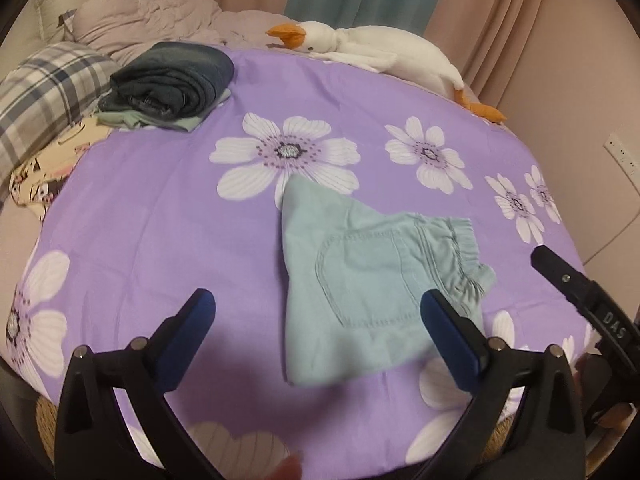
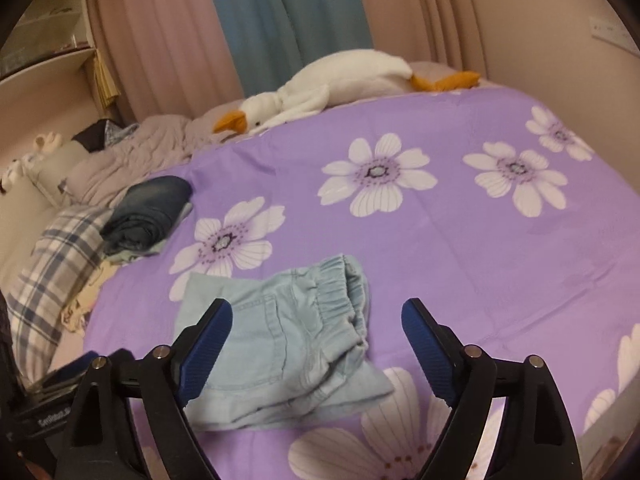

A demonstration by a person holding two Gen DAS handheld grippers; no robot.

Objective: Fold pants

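Observation:
A small pair of light mint-blue pants (image 1: 360,280) lies folded on the purple flowered bedspread (image 1: 160,208), back pocket up and elastic waistband to the right. It also shows in the right wrist view (image 2: 280,344). My left gripper (image 1: 318,312) is open and empty, hovering just above the near part of the pants. My right gripper (image 2: 318,320) is open and empty above the waistband end; one of its black fingers (image 1: 568,280) shows at the right edge of the left wrist view.
A stack of folded dark jeans and light clothes (image 1: 168,84) sits at the far left of the bedspread. A white plush goose (image 1: 380,52) lies along the far edge. A plaid pillow (image 1: 44,96) and a rumpled quilt (image 1: 148,20) lie at the left. Curtains hang behind.

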